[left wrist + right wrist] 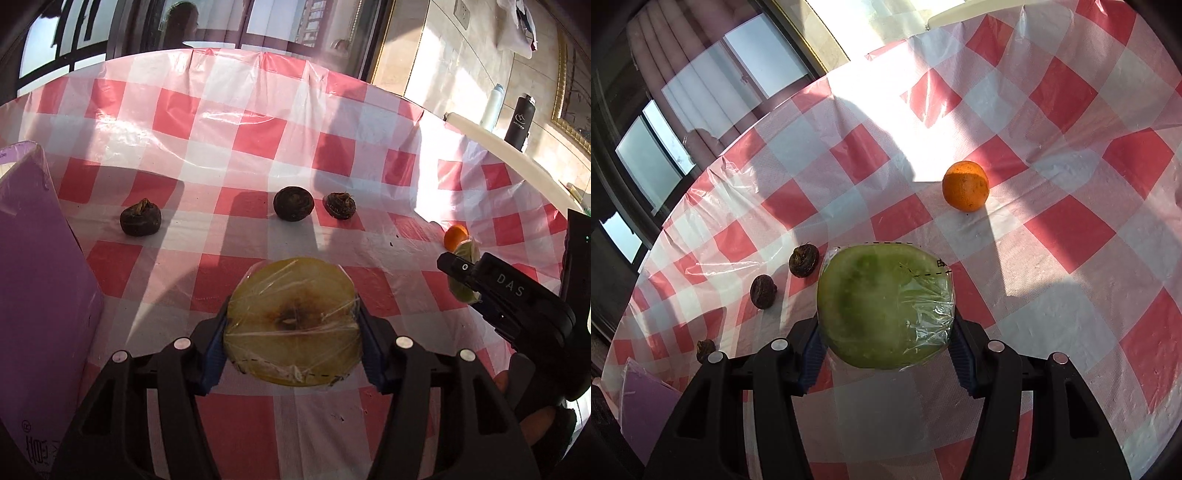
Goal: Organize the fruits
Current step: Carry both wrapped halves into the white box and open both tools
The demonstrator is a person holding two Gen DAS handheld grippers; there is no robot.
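Note:
My left gripper (291, 325) is shut on a cling-wrapped yellow apple half (291, 317), cut face toward the camera, above the checked cloth. My right gripper (886, 325) is shut on a cling-wrapped green fruit half (882, 306); that fruit also shows at the right of the left wrist view (466, 273), partly hidden by the right gripper. Three dark water chestnuts (140, 219) (293, 204) (340, 205) lie in a row beyond the left gripper; they also show in the right wrist view (803, 260) (762, 291) (705, 349). An orange (966, 185) lies ahead of the right gripper.
A purple box (40, 280) stands at the left edge, close to the left gripper. The round table carries a red-and-white checked plastic cloth (258, 140). A white bottle (491, 107) and a black bottle (519, 120) stand on a ledge beyond the table at right.

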